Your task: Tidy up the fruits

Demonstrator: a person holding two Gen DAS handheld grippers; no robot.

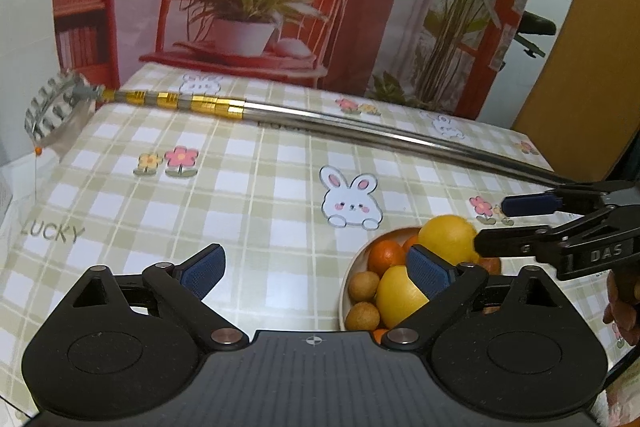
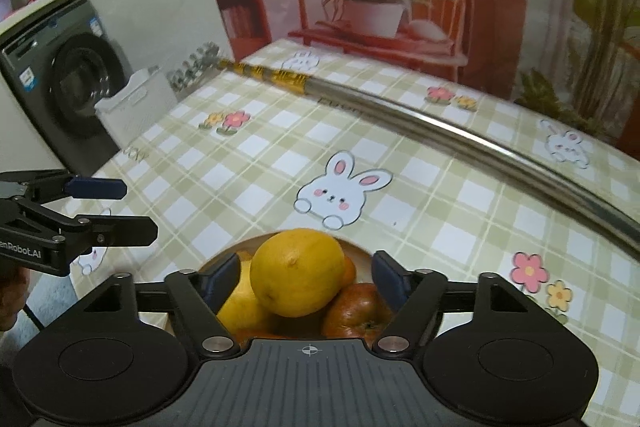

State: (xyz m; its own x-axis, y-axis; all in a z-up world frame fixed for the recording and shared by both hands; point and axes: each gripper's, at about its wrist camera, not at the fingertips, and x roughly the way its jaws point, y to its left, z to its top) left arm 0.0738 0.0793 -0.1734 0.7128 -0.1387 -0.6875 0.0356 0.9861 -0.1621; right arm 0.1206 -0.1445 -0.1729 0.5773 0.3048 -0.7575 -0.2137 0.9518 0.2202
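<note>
Your right gripper (image 2: pixel 302 281) sits directly over the bowl (image 1: pixel 347 291), its jaws standing wide to either side of the top lemon (image 2: pixel 298 273) without pressing on it. That lemon lies dead ahead between the pads, its long axis running roughly across the jaws, perched on a second lemon (image 2: pixel 240 307) and a red apple (image 2: pixel 360 307). Your left gripper (image 1: pixel 316 273) hovers just beside the bowl, jaws wide and empty; the right hand is the nearer. Small oranges (image 1: pixel 386 257) and round brown fruits (image 1: pixel 363 287) crowd the bowl, so the pile may shift. A long metal pole (image 2: pixel 460 135) lies across the table (image 1: pixel 240 187) beyond, well clear.
</note>
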